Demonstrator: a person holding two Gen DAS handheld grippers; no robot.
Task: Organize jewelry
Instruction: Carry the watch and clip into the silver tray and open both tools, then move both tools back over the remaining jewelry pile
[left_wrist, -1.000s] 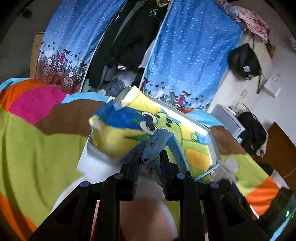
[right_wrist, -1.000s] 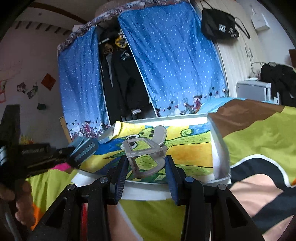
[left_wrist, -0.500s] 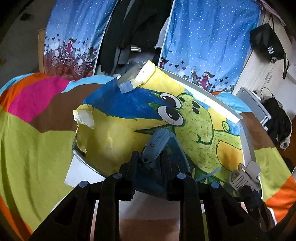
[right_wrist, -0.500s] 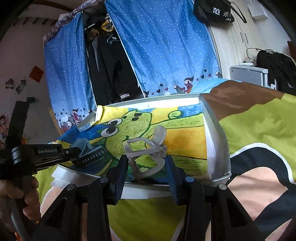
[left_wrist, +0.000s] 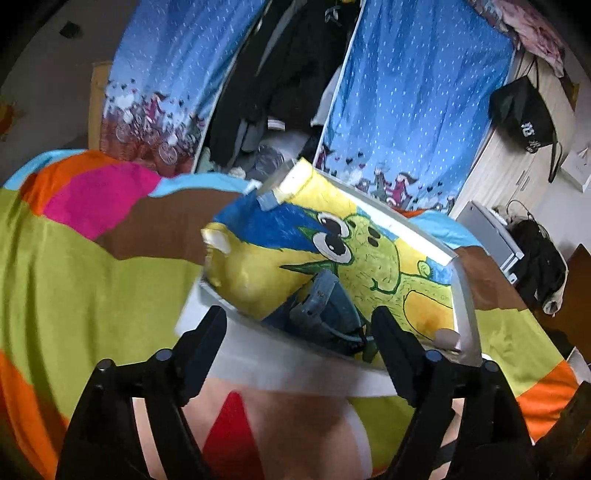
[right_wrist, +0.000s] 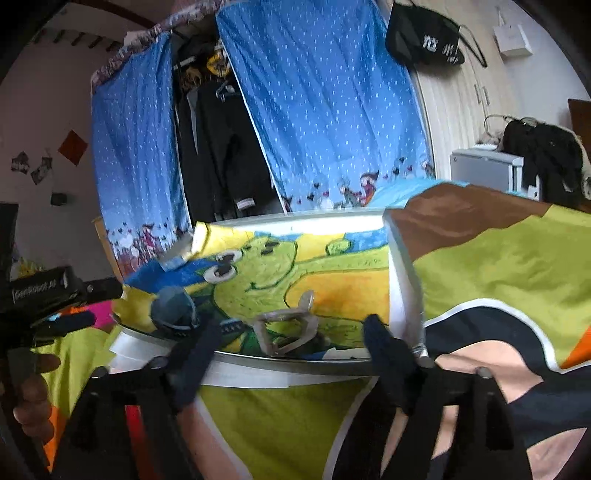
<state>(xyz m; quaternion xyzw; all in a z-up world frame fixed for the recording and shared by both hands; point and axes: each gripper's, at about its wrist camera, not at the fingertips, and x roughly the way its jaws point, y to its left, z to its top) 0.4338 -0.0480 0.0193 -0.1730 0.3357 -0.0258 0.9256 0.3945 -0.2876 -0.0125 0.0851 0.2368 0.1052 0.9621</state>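
Both clips lie in the tray (right_wrist: 402, 266): the blue clip (left_wrist: 325, 310) by the released left hand-held gripper (left_wrist: 299, 332), the clear clip (right_wrist: 288, 328) by the released right hand-held gripper (right_wrist: 288, 343). Next, find more jewelry.

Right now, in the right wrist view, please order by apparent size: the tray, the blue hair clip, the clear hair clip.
1. tray, clearly largest.
2-3. blue hair clip and clear hair clip look alike in size; not ranked, since their nearness to the camera differs.
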